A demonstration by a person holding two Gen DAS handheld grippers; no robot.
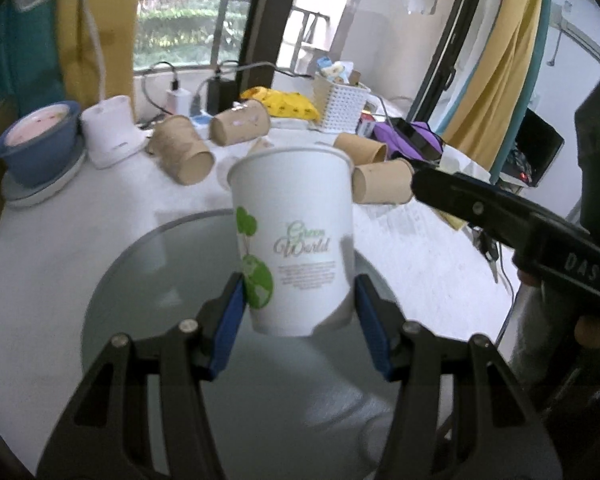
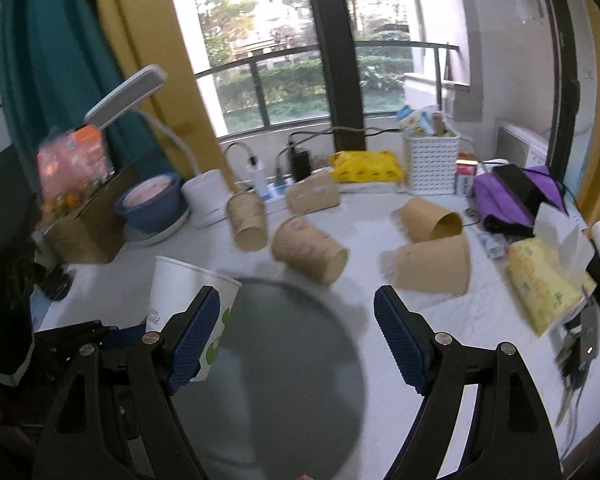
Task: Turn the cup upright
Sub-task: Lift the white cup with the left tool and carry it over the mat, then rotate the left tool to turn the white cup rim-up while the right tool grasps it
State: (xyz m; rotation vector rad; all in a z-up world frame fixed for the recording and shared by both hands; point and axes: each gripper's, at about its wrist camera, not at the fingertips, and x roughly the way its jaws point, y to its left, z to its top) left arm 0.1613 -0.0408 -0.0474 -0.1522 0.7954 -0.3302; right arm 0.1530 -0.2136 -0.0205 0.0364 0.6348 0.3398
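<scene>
A white paper cup [image 1: 296,236] with green print and the words "Green World" stands upright, rim up, between the blue pads of my left gripper [image 1: 300,312], which is shut on its lower part, above a grey round tray [image 1: 148,280]. The same cup [image 2: 180,292] shows at the left of the right wrist view, partly behind one finger. My right gripper [image 2: 298,328] is open and empty over the tray [image 2: 284,360]. Its black body [image 1: 512,220] shows at the right of the left wrist view.
Several brown paper cups [image 2: 308,254] lie on their sides on the white table [image 2: 380,216] beyond the tray. A blue bowl [image 2: 150,204], a white lamp [image 2: 208,196], a white basket [image 2: 430,164], a yellow packet [image 2: 366,166], a tissue pack [image 2: 544,284] and a purple cloth [image 2: 508,196] ring the back and right.
</scene>
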